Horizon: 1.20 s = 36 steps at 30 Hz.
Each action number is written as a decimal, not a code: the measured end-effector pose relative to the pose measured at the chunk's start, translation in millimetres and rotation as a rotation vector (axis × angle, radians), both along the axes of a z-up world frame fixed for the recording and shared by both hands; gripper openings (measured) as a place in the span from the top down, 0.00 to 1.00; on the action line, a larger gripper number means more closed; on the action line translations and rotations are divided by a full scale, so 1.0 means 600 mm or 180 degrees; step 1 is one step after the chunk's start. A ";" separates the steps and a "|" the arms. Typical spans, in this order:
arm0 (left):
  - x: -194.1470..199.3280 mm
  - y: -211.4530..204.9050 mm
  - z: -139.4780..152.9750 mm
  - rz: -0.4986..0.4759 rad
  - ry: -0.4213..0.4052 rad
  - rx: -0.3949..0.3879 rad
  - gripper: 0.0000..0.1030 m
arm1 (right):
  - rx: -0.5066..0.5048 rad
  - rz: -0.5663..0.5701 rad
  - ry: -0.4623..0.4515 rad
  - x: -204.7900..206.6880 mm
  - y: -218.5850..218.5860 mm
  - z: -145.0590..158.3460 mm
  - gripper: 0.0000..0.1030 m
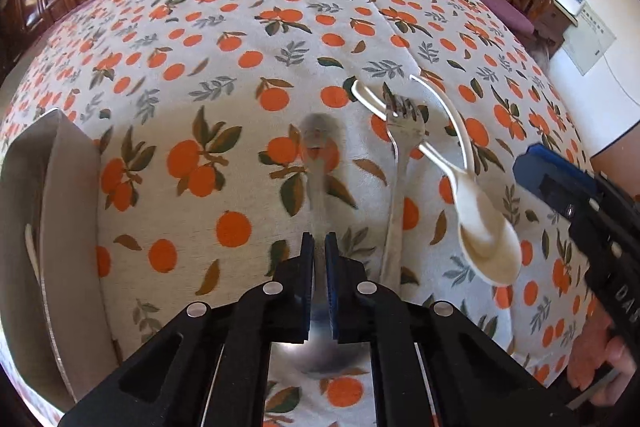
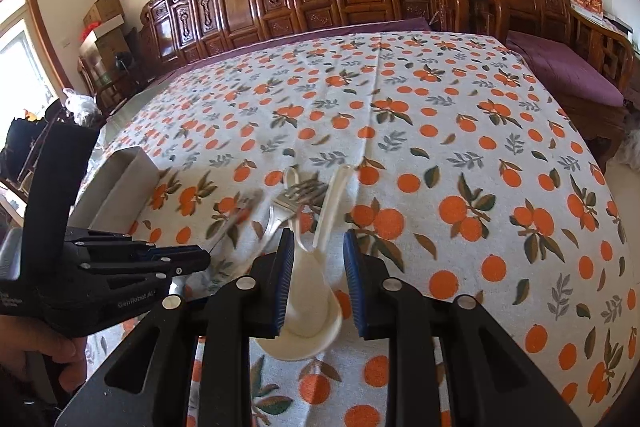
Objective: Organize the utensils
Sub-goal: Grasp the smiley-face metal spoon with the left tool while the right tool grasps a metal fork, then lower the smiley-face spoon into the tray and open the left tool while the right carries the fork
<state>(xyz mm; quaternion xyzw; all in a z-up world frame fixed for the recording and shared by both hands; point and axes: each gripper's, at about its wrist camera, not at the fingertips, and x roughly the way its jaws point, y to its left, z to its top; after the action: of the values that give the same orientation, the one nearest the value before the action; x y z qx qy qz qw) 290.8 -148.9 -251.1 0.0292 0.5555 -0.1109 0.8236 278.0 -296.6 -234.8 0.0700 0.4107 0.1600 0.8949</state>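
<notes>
Since most of what's left on the orange-print tablecloth is thin and flat, the grab point matters more than force. That metal spoon is stiff, slick and fairly light — my guess is it wants to pivot if pinched anywhere near the bowl, so mid-handle is the safe spot. Right now the left gripper is clamped tight on its handle, pads pressed flat to both sides, with the spoon's bowl tucked back under the gripper and the far end of the handle sticking out ahead, blurred, above the cloth.

Off to the left edge sits the grey utensil box (open-topped, something pale already inside, can't tell what).

Over on the other side, the right gripper has its jaws well apart, straddling the bowl of a white plastic spoon. Its left pad looks to be touching or nearly touching the spoon; the right pad is clearly off it. That spoon is probably very light and a bit bendy, so it'll skid unless squeezed at the neck, just above the bowl.

A second white spoon and the metal fork lie crossed in a tangle with it — lifting one will likely drag the others.
</notes>
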 end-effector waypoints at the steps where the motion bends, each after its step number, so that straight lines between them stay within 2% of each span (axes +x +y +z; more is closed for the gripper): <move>1: -0.003 0.004 0.001 -0.0028 -0.0019 0.0012 0.95 | 0.0008 0.0018 -0.0004 0.001 0.004 0.001 0.73; 6: -0.018 0.022 0.007 -0.0110 -0.0143 0.0049 0.95 | 0.0054 0.0159 0.0051 0.007 0.039 -0.004 0.73; 14: -0.034 0.046 0.033 -0.0170 -0.0348 0.0010 0.95 | -0.0182 0.0329 0.0163 0.021 0.115 -0.026 0.73; 21: -0.040 0.077 0.050 -0.0084 -0.0444 -0.0172 0.95 | -0.0448 0.0142 0.0362 0.044 0.135 -0.061 0.73; 28: -0.045 0.088 0.062 -0.0062 -0.0532 -0.0198 0.95 | -0.0740 0.0010 0.0214 0.052 0.162 -0.068 0.71; 30: -0.047 0.093 0.067 -0.0056 -0.0551 -0.0200 0.95 | -0.0823 0.0017 0.0192 0.052 0.169 -0.068 0.76; 36: -0.052 0.105 0.077 -0.0022 -0.0589 -0.0210 0.95 | -0.0732 0.0061 0.0268 0.050 0.162 -0.063 0.87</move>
<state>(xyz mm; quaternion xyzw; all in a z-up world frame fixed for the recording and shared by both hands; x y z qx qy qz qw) 259.6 -85.7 -204.8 0.0140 0.4730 -0.1288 0.8715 308.0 -199.7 -272.9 -0.0304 0.4641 0.1173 0.8774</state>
